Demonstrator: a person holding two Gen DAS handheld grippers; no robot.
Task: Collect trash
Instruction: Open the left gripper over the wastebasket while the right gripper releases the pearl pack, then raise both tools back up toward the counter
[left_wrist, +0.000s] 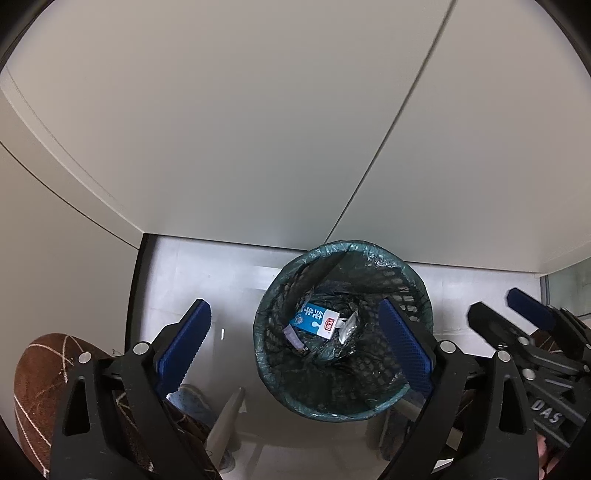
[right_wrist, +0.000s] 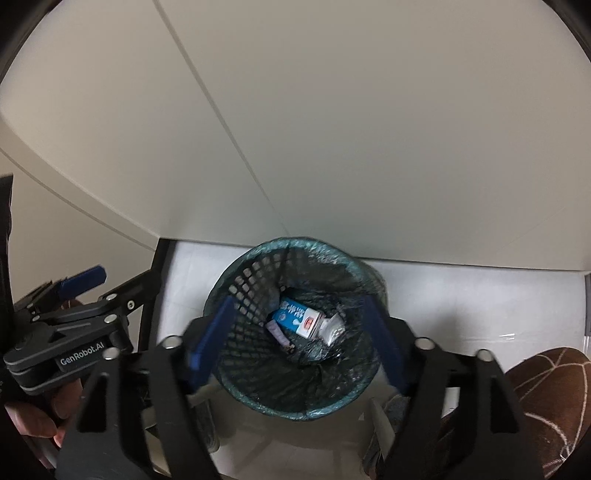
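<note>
A dark mesh waste basket (left_wrist: 332, 410) with a green liner stands on the pale floor below both grippers, also in the right wrist view (right_wrist: 295, 408). At its bottom lie a blue-and-white milk carton (left_wrist: 314, 320) (right_wrist: 295, 317), a crumpled silver wrapper (left_wrist: 347, 328) (right_wrist: 334, 328) and a small purple wrapper (left_wrist: 293, 338) (right_wrist: 277, 330). My left gripper (left_wrist: 293, 308) hangs open over the basket's left half, nothing between its blue pads. My right gripper (right_wrist: 298, 301) is open above the basket mouth, empty. Each gripper shows in the other's view: right (left_wrist: 495, 301), left (right_wrist: 122, 278).
A white tabletop (left_wrist: 258, 129) overhangs the far side of the basket, with a black table leg (left_wrist: 135, 295) to the left. Brown patterned slippers (left_wrist: 44, 373) (right_wrist: 546, 387) flank the basket. A hand (right_wrist: 37, 417) holds the left gripper.
</note>
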